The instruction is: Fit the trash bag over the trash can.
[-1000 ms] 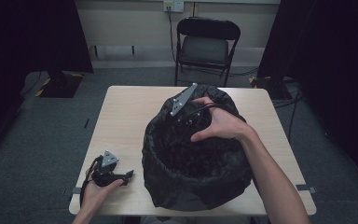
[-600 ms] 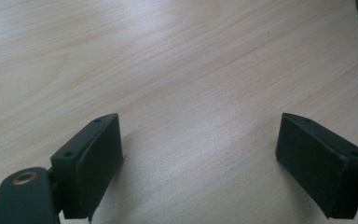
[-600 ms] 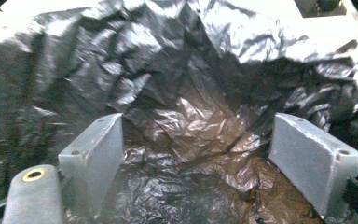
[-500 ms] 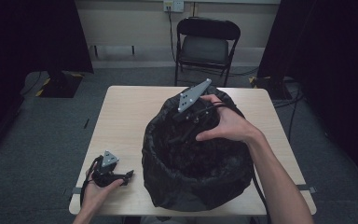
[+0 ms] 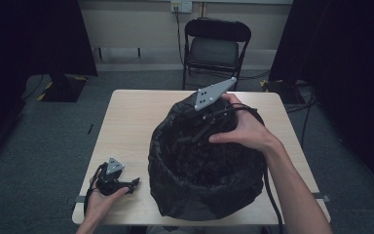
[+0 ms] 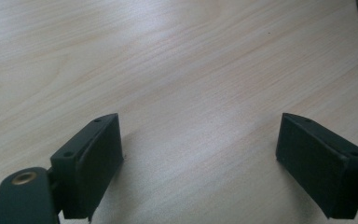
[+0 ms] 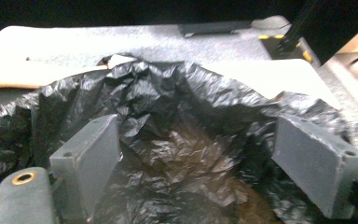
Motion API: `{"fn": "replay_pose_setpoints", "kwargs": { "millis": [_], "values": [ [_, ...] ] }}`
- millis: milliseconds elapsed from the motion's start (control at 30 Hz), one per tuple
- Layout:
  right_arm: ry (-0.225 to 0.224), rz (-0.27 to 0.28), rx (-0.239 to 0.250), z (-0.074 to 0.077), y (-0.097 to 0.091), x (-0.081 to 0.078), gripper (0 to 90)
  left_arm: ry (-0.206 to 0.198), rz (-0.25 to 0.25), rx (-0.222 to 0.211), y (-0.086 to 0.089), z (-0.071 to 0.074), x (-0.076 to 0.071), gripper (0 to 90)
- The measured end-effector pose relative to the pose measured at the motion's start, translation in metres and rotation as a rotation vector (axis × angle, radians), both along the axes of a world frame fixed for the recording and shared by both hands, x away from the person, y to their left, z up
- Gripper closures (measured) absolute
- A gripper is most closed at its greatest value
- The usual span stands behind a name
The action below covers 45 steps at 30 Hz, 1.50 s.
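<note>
High view: a light wooden table [image 5: 126, 122] carried a large black plastic bag [image 5: 204, 180], its mouth gaping upward, sitting right of centre and reaching toward the near edge. The right gripper [image 5: 197, 132] was held at the bag's far rim by the right hand [image 5: 243, 129], jaws pointed down into the opening, grey three-cornered plate [image 5: 213, 92] tilted above it. A cable ran down the bag's right side. The left gripper [image 5: 134, 184] rested on the table at the near left corner, just beside the bag, under the left hand [image 5: 100, 202]. A black folding chair [image 5: 214, 46] stood beyond the table.

Left gripper view: jaws spread wide apart, bare wood grain between them, nothing gripped; a dark sliver of the bag at the upper right corner. The high view was too small to show this jaw gap.

Right gripper view: jaws likewise wide apart, nothing between them, looking into the crinkled black interior of the bag, with its rim, the tabletop and grey floor beyond.
</note>
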State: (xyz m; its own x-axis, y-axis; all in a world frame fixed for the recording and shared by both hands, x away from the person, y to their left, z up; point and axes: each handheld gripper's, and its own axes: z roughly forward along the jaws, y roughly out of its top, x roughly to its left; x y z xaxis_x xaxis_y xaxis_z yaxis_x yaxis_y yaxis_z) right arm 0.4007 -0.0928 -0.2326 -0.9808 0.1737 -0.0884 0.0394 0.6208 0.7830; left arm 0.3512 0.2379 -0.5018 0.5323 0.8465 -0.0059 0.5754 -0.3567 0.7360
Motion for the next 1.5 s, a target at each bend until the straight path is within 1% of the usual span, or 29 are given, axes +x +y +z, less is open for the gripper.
{"fn": "replay_pose_setpoints", "kwargs": {
  "millis": [100,133,167,267,300,367,400,433,567,667,767,833,900,1000,1067,1100,1167,1333,1433,1500],
  "values": [
    [-0.022,-0.013,0.017,0.007,-0.005,-0.004,13.6,0.000,0.001,0.000,0.000,0.000,0.000,13.9],
    [-0.026,-0.025,0.019,0.009,-0.007,-0.005,14.3,0.001,0.003,0.000,0.000,0.000,0.000,13.9],
    [-0.039,-0.032,0.012,0.012,-0.009,-0.006,14.0,0.000,0.004,-0.002,0.000,0.000,0.000,13.9],
    [-0.049,-0.037,0.022,0.015,-0.015,-0.010,14.9,0.000,0.009,-0.003,-0.001,0.000,0.000,13.9],
    [-0.060,-0.044,0.025,0.016,-0.017,-0.012,15.5,0.000,0.009,-0.003,-0.001,0.000,0.000,13.9],
    [-0.061,-0.045,0.025,0.017,-0.022,-0.014,21.0,0.001,0.009,-0.004,-0.001,0.000,0.000,13.9],
    [-0.060,-0.041,0.025,0.017,-0.025,-0.015,21.9,0.001,0.009,-0.004,-0.001,0.000,0.000,13.8],
    [-0.061,-0.045,0.032,0.016,-0.029,-0.016,20.8,0.001,0.010,-0.004,-0.001,0.000,0.000,13.9],
    [-0.073,-0.091,0.071,0.017,-0.044,-0.017,20.9,0.000,0.011,-0.004,-0.001,0.000,0.000,13.8],
    [-0.083,-0.126,0.114,0.018,-0.057,-0.017,22.4,0.001,0.016,-0.005,-0.001,0.000,0.000,13.8],
    [-0.100,-0.168,0.146,0.018,-0.068,-0.016,22.1,0.002,0.018,-0.004,-0.002,0.000,0.000,13.8],
    [-0.095,-0.184,0.169,0.018,-0.074,-0.016,21.2,0.002,0.019,-0.004,-0.002,0.000,0.000,13.7],
    [-0.089,-0.184,0.186,0.018,-0.080,-0.017,21.2,0.002,0.020,-0.004,-0.002,0.000,0.000,13.8],
    [-0.095,-0.196,0.187,0.016,-0.087,-0.021,20.5,0.002,0.020,-0.004,-0.002,0.000,0.000,13.8],
    [-0.097,-0.196,0.189,0.015,-0.091,-0.024,19.5,0.002,0.020,-0.004,-0.002,0.000,0.000,13.7],
    [-0.109,-0.204,0.194,0.014,-0.093,-0.025,17.9,0.002,0.021,-0.004,-0.002,0.000,0.000,13.8],
    [-0.115,-0.216,0.201,0.012,-0.098,-0.028,16.3,0.002,0.022,-0.006,-0.002,0.000,0.000,13.7],
    [-0.117,-0.240,0.229,0.008,-0.109,-0.033,16.9,0.002,0.027,-0.006,-0.002,0.000,-0.001,13.8],
    [-0.122,-0.263,0.229,0.005,-0.117,-0.036,15.9,0.002,0.029,-0.006,-0.003,0.000,-0.001,13.7],
    [-0.105,-0.269,0.222,0.003,-0.124,-0.037,16.6,0.003,0.029,-0.003,-0.003,0.000,-0.001,13.7]
  ]
}}
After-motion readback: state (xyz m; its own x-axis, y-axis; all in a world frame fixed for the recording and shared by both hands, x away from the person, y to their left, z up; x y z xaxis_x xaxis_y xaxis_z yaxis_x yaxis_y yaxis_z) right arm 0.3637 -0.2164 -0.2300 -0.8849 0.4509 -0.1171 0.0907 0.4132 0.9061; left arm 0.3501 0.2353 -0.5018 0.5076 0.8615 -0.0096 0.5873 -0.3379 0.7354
